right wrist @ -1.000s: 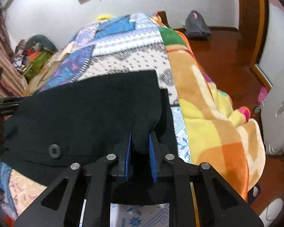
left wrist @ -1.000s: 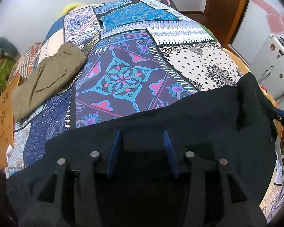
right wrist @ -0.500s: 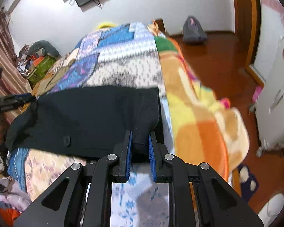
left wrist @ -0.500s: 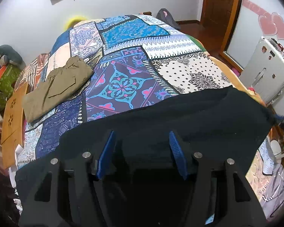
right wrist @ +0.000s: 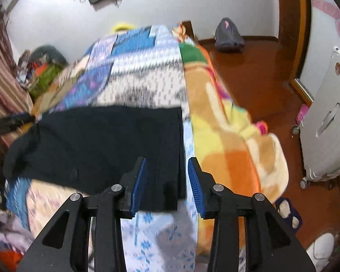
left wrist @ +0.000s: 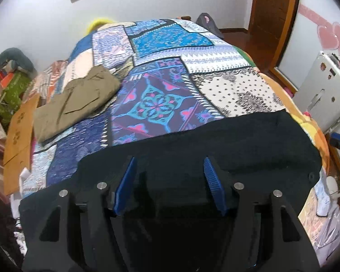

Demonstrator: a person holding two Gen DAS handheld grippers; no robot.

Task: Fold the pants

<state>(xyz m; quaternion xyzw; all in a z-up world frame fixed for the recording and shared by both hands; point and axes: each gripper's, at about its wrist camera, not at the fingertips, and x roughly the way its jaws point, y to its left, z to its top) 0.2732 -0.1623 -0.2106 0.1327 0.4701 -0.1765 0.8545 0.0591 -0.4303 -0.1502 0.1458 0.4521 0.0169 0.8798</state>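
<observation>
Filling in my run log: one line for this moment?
left gripper: open | right gripper: opening, released | black pants: flat on bed

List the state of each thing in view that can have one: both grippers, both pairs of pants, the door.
left gripper: open, has just been opening, fingers clear of the cloth
right gripper: open, has just been opening, pants edge between its fingers, not pinched
black pants: released, lying flat across the near end of the bed
olive pants: folded, lying on the quilt
wooden door: cannot tell
</observation>
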